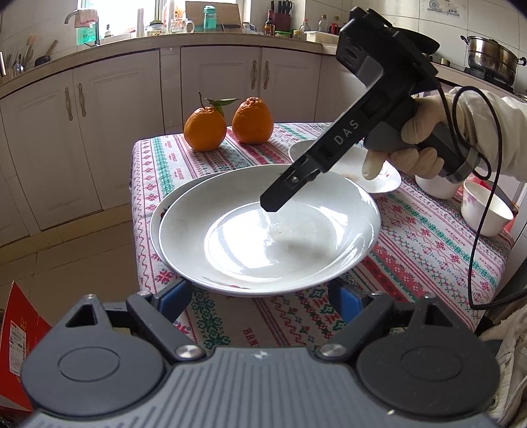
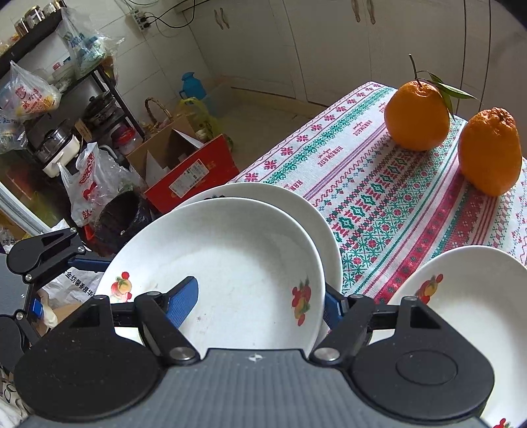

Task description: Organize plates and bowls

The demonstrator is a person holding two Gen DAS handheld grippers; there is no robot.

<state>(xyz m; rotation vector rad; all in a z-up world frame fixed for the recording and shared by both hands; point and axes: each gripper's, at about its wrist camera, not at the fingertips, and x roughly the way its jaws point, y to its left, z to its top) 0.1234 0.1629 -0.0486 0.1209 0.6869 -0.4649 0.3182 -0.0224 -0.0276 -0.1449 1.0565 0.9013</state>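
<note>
Two stacked plates (image 1: 268, 230), right gripper (image 2: 260, 301) wide astride rim, maybe touching.

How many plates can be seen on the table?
3: two stacked at the table's near-left edge, top plate on lower plate; third plate to their right. More may be hidden.

Kitchen: cream cabinets (image 1: 82, 138) run under a counter (image 1: 131, 41) crowded with jars and bottles, daylight coming through the window (image 1: 108, 16) behind. Beige tile floor (image 1: 66, 250). Black shelf rack (image 2: 82, 92) holds pots and plastic bags; cardboard boxes (image 2: 184, 164) sit on the floor beside it.
</note>
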